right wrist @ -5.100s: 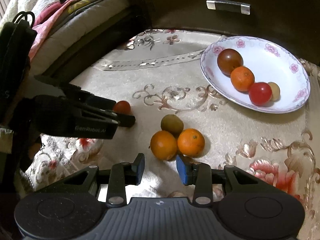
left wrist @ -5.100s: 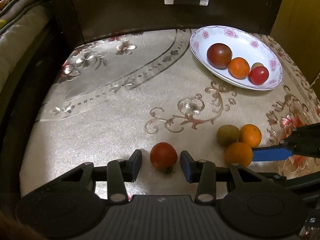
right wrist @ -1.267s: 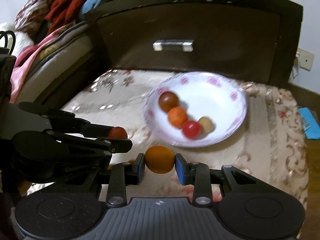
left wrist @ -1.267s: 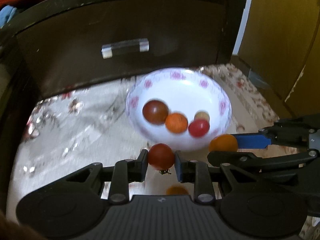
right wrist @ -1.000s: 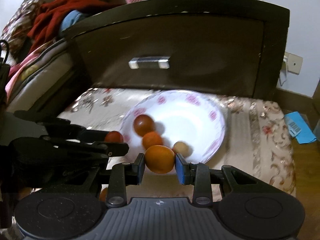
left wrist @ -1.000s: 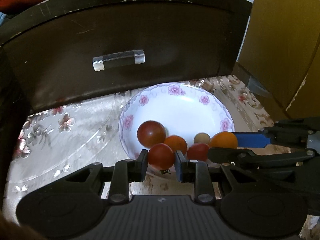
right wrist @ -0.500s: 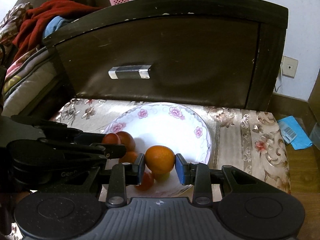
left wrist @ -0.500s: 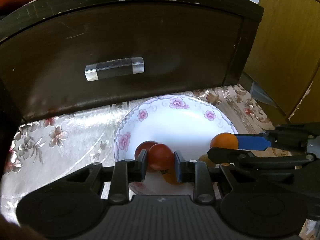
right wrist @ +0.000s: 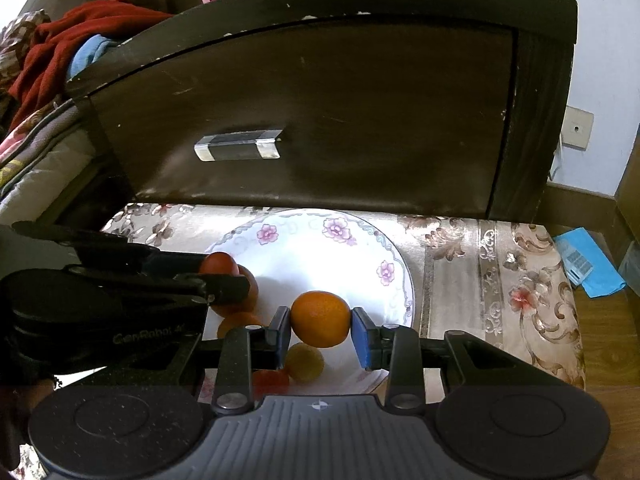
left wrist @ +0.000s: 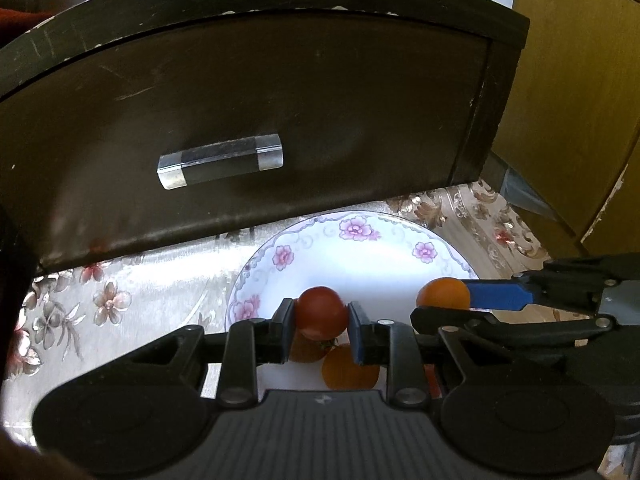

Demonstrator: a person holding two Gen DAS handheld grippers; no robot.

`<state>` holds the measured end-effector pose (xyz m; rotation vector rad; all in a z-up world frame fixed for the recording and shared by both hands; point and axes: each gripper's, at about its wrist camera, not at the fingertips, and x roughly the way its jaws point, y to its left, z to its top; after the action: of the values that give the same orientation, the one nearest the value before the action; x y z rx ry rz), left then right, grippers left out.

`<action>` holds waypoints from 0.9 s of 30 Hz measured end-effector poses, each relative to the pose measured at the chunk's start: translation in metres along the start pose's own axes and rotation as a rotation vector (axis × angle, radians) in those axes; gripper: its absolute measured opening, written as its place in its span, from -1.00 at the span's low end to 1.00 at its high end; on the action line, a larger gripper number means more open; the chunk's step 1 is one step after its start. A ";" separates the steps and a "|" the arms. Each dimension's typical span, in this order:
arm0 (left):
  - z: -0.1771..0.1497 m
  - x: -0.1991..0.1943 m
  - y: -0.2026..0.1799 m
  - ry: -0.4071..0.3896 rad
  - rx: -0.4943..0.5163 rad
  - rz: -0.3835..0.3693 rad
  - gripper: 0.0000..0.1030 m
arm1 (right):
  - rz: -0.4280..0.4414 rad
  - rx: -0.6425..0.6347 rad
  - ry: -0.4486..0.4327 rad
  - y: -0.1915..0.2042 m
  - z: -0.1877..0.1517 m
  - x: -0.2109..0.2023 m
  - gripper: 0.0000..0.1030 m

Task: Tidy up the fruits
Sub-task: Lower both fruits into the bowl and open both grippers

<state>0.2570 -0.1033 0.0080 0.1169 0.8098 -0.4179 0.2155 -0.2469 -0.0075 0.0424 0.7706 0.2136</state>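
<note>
Both grippers have been carried from the front of the surface to above the floral plate (left wrist: 362, 236) at its back edge, by the dark drawer front (left wrist: 248, 120). A red tomato (left wrist: 321, 312) is being clamped between the jaws of the left gripper (left wrist: 321, 330), over the plate's left part. An orange (right wrist: 320, 319) is being held tight in the jaws of the right gripper (right wrist: 320, 334), above the plate's middle. Several fruits are being partly hidden beneath the jaws, among them a second orange (left wrist: 348, 368) and a small yellow fruit (right wrist: 305, 362).
</note>
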 end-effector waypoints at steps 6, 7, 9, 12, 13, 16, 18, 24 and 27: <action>0.000 0.002 -0.001 -0.003 0.011 0.013 -0.30 | 0.004 0.002 0.006 -0.002 0.001 0.006 -0.42; 0.000 0.002 -0.001 -0.003 0.010 0.013 -0.30 | 0.005 0.003 0.006 -0.003 0.001 0.006 -0.42; 0.001 0.003 -0.001 -0.004 0.008 0.012 -0.29 | 0.006 0.005 0.007 -0.004 0.000 0.007 -0.42; 0.000 0.002 -0.001 -0.006 0.008 0.011 -0.28 | 0.004 0.007 0.005 -0.005 0.001 0.007 -0.42; 0.000 0.002 -0.001 -0.006 0.007 0.011 -0.28 | 0.005 0.008 0.006 -0.005 0.001 0.008 -0.42; 0.000 0.003 0.000 -0.007 0.006 0.011 -0.27 | 0.007 0.008 0.005 -0.006 0.001 0.008 -0.42; 0.001 0.003 0.000 -0.007 0.005 0.011 -0.26 | 0.008 0.010 0.006 -0.006 0.001 0.008 -0.42; 0.001 0.003 0.001 -0.010 -0.003 0.006 -0.26 | 0.004 0.016 0.005 -0.007 0.001 0.009 -0.40; 0.000 0.002 0.001 -0.011 -0.004 0.005 -0.26 | 0.003 0.018 0.002 -0.007 0.002 0.009 -0.37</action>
<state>0.2591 -0.1033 0.0063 0.1128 0.7992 -0.4116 0.2242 -0.2521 -0.0131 0.0603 0.7745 0.2101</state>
